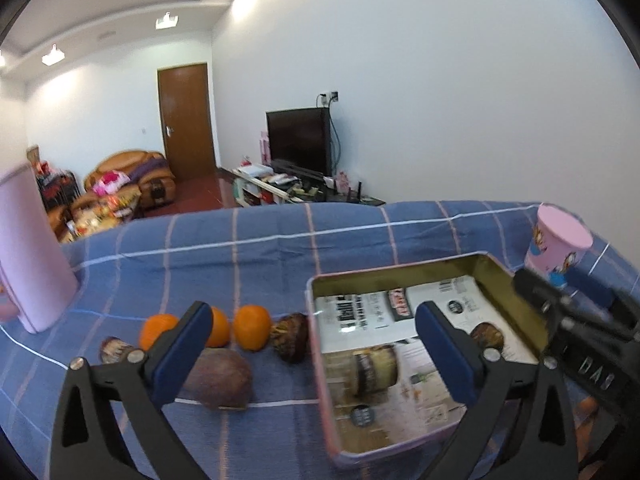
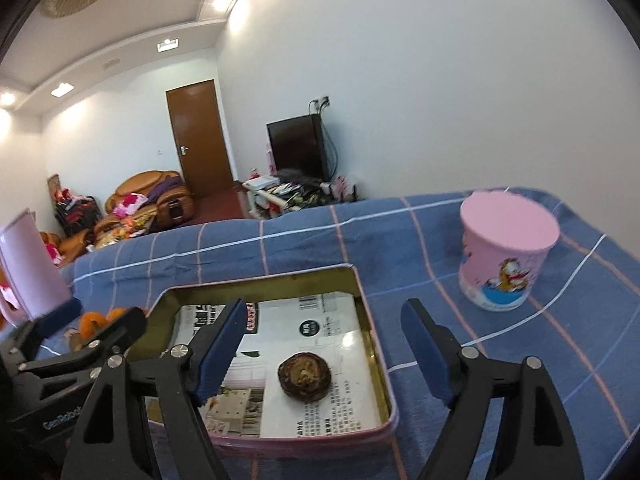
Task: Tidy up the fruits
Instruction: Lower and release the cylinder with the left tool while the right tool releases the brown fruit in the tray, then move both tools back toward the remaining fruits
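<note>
A pink tin (image 1: 400, 266) with gold walls and a newspaper lining sits on the blue checked cloth. One dark brown round fruit (image 2: 304, 376) lies inside it, also visible in the left wrist view (image 1: 486, 336). Left of the tin, three oranges (image 1: 252, 326) stand in a row with two dark fruits (image 1: 290, 336) and a larger brown fruit (image 1: 222, 380). My left gripper (image 1: 314, 312) is open and empty, straddling the tin's left wall. Above the tin (image 2: 360, 280), my right gripper (image 2: 326, 312) is open and clear of the dark fruit.
A pink cartoon cup (image 2: 506, 248) stands right of the tin. A tall pink jug (image 1: 32, 248) stands at the far left. The cloth's far edge drops off toward a room with a television (image 1: 298, 140) and sofas.
</note>
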A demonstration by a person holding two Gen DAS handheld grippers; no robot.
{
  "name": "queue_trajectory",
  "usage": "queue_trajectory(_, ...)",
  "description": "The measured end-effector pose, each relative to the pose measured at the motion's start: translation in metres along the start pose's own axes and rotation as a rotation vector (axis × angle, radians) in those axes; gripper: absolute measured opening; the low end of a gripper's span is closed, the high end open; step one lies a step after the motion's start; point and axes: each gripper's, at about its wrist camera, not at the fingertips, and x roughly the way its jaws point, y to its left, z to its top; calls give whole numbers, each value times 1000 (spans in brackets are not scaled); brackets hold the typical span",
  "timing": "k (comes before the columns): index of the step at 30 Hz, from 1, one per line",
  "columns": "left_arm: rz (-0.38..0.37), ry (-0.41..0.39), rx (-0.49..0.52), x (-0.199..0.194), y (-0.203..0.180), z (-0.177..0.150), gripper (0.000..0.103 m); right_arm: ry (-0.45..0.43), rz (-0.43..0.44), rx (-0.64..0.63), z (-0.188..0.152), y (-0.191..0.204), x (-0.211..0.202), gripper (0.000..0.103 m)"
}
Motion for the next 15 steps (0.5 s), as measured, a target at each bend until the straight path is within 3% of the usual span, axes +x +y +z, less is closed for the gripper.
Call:
queue_trajectory(6,26,-3,1,-9,20,-7,103,-98,-104,-29,2,4,-17,80)
queue_trajectory(15,79,13,-7,-13,68,-11,103,-149,-144,-111,2,20,-24,80)
